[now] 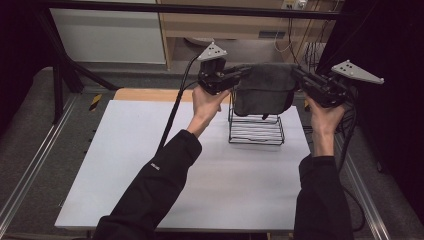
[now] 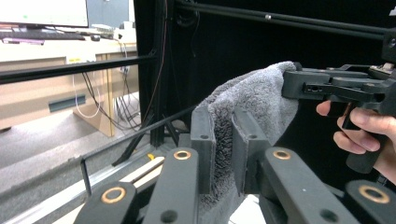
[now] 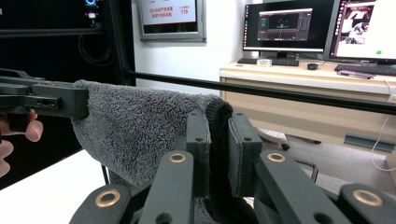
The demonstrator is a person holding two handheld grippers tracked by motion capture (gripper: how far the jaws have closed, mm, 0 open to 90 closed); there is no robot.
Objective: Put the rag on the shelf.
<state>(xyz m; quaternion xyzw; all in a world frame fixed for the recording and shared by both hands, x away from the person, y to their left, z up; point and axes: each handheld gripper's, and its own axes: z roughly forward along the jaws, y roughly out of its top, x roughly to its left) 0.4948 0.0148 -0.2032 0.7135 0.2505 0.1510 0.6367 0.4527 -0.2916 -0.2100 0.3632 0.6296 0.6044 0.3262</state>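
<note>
Nearest to me, two black sleeves are reaching forward over the white surface. Each hand is holding a gripper up in the air. The left gripper is grasping the left edge of a grey towel between its jaws, and the right gripper is grasping the right edge in the same way. The towel is hanging stretched between them, just above a black wire rack that is standing on the surface. Further behind, a wooden desk is standing.
</note>
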